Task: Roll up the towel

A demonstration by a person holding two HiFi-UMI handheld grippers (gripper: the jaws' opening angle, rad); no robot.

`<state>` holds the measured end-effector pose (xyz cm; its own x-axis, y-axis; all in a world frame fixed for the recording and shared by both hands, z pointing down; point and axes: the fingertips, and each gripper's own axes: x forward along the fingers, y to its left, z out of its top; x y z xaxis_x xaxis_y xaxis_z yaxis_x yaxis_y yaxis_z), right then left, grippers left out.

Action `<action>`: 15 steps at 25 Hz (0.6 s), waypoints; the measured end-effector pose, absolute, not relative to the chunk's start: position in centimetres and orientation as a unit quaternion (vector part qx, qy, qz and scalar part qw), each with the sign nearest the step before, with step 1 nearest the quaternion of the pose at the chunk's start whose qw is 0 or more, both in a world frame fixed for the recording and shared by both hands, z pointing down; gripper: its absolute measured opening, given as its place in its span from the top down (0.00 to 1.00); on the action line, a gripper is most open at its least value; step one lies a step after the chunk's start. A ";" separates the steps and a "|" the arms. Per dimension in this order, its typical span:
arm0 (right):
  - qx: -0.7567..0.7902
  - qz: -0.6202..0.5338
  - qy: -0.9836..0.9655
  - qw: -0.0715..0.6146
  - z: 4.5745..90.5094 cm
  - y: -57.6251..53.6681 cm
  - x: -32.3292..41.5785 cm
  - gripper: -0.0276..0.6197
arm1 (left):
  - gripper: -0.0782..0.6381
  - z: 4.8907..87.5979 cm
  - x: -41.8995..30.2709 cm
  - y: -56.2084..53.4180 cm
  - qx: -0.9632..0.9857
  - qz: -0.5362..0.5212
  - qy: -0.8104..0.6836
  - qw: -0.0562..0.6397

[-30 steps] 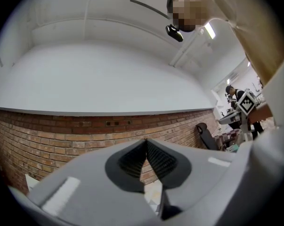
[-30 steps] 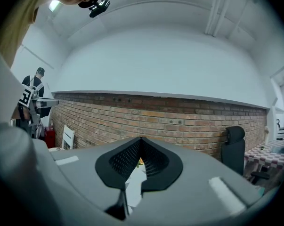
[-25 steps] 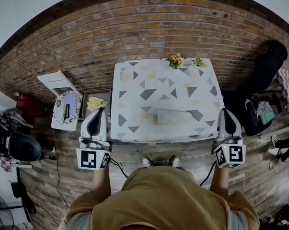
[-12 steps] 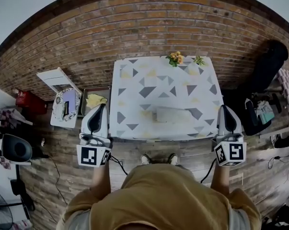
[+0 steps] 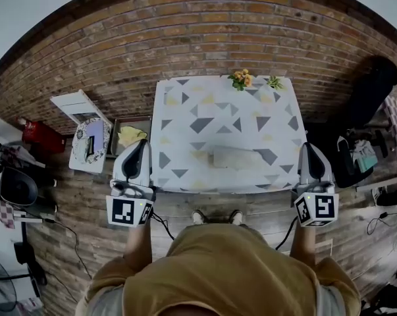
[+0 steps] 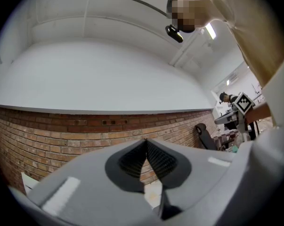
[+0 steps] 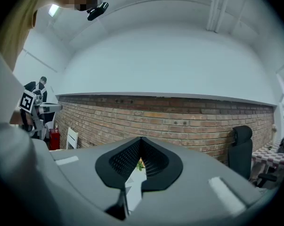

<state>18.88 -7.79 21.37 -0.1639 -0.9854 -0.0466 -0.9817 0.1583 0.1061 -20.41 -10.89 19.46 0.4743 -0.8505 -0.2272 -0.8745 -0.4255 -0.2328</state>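
my left gripper (image 5: 141, 143) and right gripper (image 5: 309, 149) hang closed and empty off the counter's (image 5: 205, 110) near corners, the towel (image 5: 236, 157) lying between them near its front edge as a compact bundle, rolled already or merely folded, i can't judge.

Left gripper (image 5: 136, 158) and right gripper (image 5: 313, 158) level, jaws closed, empty.

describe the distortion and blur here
Head view: strong fisheye, the red brick wall bows into an arc, focus sharp. Left gripper view: the shut grey claw looms soft and near. Right gripper view: a bright ceiling lamp glares top left.
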 end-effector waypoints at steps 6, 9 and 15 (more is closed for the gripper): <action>0.640 -0.058 -0.766 0.017 21.2 -9.0 19.6 0.95 | 0.80 19.2 -19.0 -12.0 -0.843 0.040 0.511 0.164; 0.638 -0.061 -0.767 0.016 21.2 -9.7 20.2 0.95 | 0.80 19.0 -18.2 -12.3 -0.842 0.040 0.510 0.168; 0.624 -0.065 -0.779 0.002 21.1 -11.6 20.2 0.95 | 0.80 18.6 -18.3 -12.5 -0.831 0.037 0.528 0.173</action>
